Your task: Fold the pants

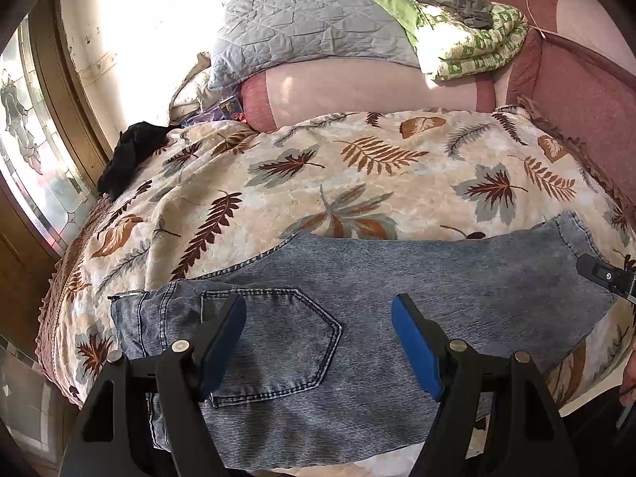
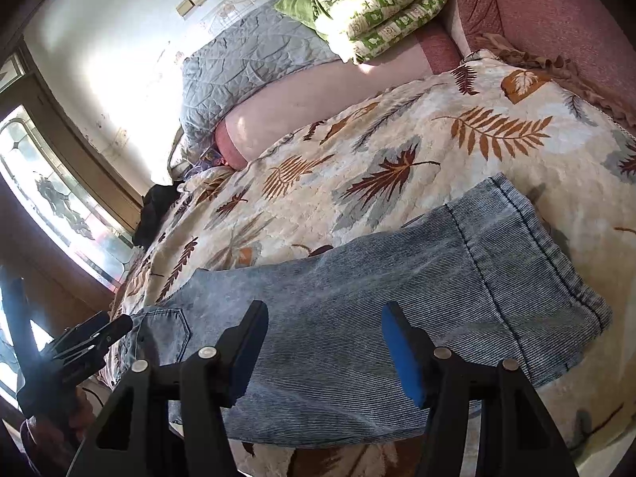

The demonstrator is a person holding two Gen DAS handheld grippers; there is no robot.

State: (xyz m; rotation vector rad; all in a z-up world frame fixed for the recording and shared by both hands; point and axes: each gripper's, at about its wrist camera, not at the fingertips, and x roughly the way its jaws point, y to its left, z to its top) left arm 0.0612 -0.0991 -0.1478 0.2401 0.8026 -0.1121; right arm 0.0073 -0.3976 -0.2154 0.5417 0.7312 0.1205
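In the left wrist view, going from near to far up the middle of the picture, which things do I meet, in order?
Left gripper, open above the cloth → jeans lying flat → leaf-print blanket → pink bolster → grey quilted pillow → wall.

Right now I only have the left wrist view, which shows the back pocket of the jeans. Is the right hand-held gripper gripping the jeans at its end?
Observer: No. The right hand-held gripper is open above the leg of the jeans, with nothing between its pads.
Operator: Is the leg end folded over yet?
Observer: No. The whole hem lies flat and unfolded on the leaf-print bedspread.
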